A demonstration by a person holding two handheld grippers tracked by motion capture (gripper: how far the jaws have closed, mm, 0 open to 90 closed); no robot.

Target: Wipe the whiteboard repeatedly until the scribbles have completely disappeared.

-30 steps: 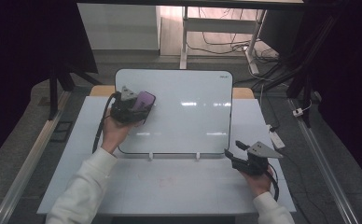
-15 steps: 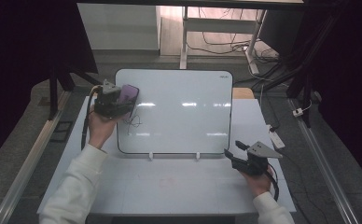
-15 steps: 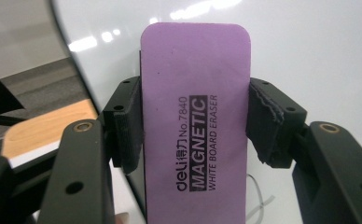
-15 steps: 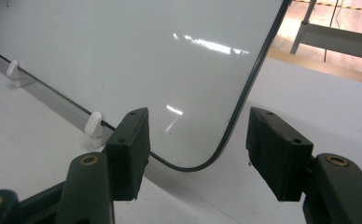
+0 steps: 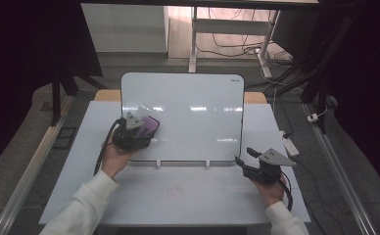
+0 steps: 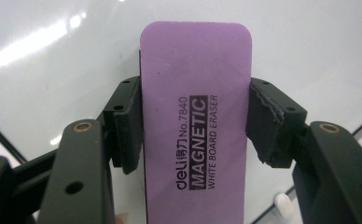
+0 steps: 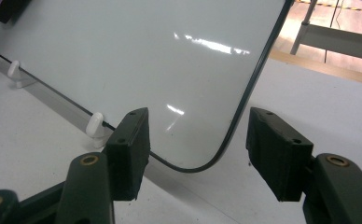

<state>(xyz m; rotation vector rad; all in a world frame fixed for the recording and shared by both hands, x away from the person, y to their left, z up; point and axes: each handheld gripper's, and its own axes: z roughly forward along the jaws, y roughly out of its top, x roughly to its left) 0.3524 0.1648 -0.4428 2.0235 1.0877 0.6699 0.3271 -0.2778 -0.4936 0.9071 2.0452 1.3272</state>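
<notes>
- Left gripper (image 6: 195, 130): fingers (image 6: 125, 123) clamped on both long edges of the purple eraser (image 6: 195, 112), its pad lying against the whiteboard (image 5: 188, 112).
- Since the earlier frame, the left gripper and eraser have shifted from the board's upper left down to its lower left.
- Right gripper (image 7: 195, 149): fingers partly apart, nothing between them, unmoved, by the board's lower right corner on the tabletop (image 5: 178, 196).
- Containers: none seen.
</notes>
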